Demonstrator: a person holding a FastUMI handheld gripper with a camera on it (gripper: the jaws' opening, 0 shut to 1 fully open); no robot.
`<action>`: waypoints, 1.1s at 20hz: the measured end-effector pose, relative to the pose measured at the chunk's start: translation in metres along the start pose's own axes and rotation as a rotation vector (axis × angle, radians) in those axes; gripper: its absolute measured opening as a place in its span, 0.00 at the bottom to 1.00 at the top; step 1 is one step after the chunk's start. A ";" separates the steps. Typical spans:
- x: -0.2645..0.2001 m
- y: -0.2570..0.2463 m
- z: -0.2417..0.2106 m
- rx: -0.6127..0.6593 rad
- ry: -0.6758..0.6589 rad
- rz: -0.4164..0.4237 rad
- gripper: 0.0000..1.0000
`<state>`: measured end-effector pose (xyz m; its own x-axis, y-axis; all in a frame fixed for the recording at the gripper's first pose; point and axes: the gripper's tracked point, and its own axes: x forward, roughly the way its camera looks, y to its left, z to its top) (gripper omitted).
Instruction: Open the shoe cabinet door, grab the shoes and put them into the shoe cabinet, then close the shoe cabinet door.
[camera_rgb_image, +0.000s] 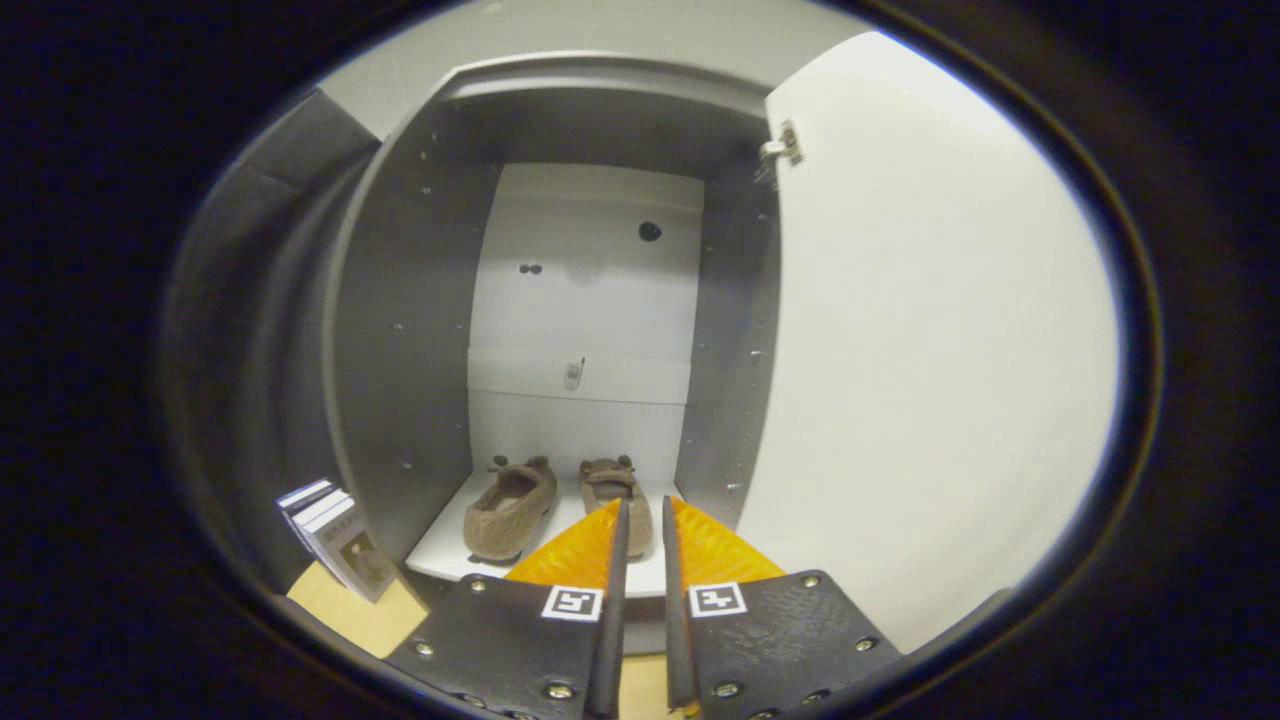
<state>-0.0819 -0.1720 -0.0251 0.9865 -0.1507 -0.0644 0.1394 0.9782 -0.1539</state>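
The shoe cabinet (400, 330) stands open ahead of me, grey walls and a white back panel. Its white door (930, 380) is swung out to the right, the hinge showing near its top corner. Two brown fuzzy shoes rest side by side on the white bottom shelf (440, 550): the left shoe (512, 508) lies at a slight angle, the right shoe (618, 495) sits just beyond my fingertips, partly hidden by them. My gripper (643, 505) is in front of the shelf, its fingers nearly together with only a narrow slit between them and nothing held.
A few books (335, 540) lean against the cabinet's outer left wall, standing on a light wooden floor (370, 620). The open door blocks the whole right side. A small hole and fittings mark the back panel.
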 end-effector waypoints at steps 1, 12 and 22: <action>-0.019 -0.005 0.001 0.003 -0.006 0.008 0.18; -0.203 -0.078 0.022 0.001 -0.104 0.027 0.46; -0.247 -0.193 0.025 0.034 -0.125 -0.163 0.65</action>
<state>-0.3500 -0.3197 0.0455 0.9533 -0.2909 0.0814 0.2991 0.9468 -0.1185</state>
